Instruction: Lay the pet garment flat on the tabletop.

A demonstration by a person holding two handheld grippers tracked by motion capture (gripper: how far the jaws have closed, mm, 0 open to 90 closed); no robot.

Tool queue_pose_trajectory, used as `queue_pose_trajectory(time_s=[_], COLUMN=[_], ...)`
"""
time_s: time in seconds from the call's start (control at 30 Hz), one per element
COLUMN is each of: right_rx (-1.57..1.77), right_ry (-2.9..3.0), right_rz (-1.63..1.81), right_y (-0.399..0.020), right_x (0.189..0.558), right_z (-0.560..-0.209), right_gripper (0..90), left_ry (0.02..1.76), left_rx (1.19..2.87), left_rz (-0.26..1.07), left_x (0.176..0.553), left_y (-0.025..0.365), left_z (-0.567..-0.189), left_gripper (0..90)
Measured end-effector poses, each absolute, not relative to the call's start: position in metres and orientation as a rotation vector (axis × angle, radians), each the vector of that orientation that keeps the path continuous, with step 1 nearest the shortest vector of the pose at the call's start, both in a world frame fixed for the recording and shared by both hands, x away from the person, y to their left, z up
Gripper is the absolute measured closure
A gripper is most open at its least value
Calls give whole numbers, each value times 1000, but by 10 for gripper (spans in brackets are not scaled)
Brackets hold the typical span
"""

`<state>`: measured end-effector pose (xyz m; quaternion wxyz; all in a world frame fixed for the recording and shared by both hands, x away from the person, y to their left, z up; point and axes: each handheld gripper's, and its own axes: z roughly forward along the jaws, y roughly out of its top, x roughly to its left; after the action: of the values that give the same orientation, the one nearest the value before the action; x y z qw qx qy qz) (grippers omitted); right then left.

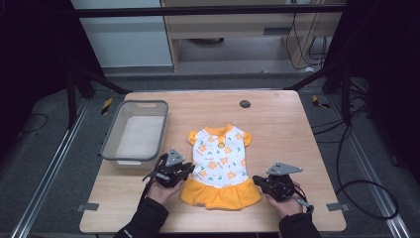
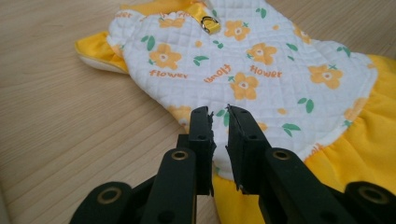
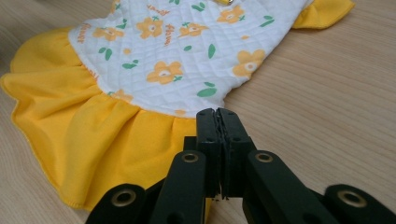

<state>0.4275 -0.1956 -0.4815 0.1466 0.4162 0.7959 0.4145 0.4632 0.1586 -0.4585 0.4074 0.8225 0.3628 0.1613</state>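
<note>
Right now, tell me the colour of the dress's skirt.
Plain yellow-orange skirt, clearest in the right gripper view.

bin left, bare table right

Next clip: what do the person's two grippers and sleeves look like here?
Both the left gripper and right gripper are black, each topped by a grey three-cornered plate, with black cables trailing. Their jaws are black with serrated tips and brass-coloured pivot rings. The sleeves are dark.

Quilted white cloth dress with smooth yellow skirt lies on matt wood-grain table; grey plastic basket.
</note>
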Motion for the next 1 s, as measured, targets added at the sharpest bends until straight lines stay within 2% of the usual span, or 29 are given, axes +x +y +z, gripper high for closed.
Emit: queue_pose_trajectory(time_s=[0.13,0.3,0.33,0.37,0.43,0.5,0.53,0.6,0.67,0.77,0.87,1.0], right_rx=[1205,1221,1230,1230,1238,1235,1250,1261,1277,1272,1292,1303], right_ry=[2277,2245,2226,2226,2199,2190,2166,2160,2149,2106,2084,2058], right_rz=[1198,1191,1188,1188,1176,1175,1173,1175,1167,1149,1141,1139], right_y=[-198,-203,-205,-205,-209,-210,-212,-213,-214,-215,-217,-220], right_x=[428,428,428,428,428,429,429,429,429,430,432,433], right_z=[-481,-482,-481,-481,-481,-481,-482,-482,-482,-483,-485,-486], right_gripper=[853,766,720,720,668,650,594,578,539,422,343,289], left_ry=[908,911,910,907,909,909,907,905,914,933,963,983], left_rx=[2069,2069,2071,2073,2081,2081,2080,2075,2080,2092,2082,2063], left_rz=[409,401,393,386,383,385,387,394,395,392,385,395], left_x=[455,442,439,436,428,425,422,418,415,412,409,406], left_y=[165,179,182,185,194,197,201,207,212,220,229,240], left_z=[-454,-456,-457,-458,-461,-461,-462,-463,-464,-468,-469,-470], left_gripper=[774,744,699,699,623,603,548,527,457,386,354,309])
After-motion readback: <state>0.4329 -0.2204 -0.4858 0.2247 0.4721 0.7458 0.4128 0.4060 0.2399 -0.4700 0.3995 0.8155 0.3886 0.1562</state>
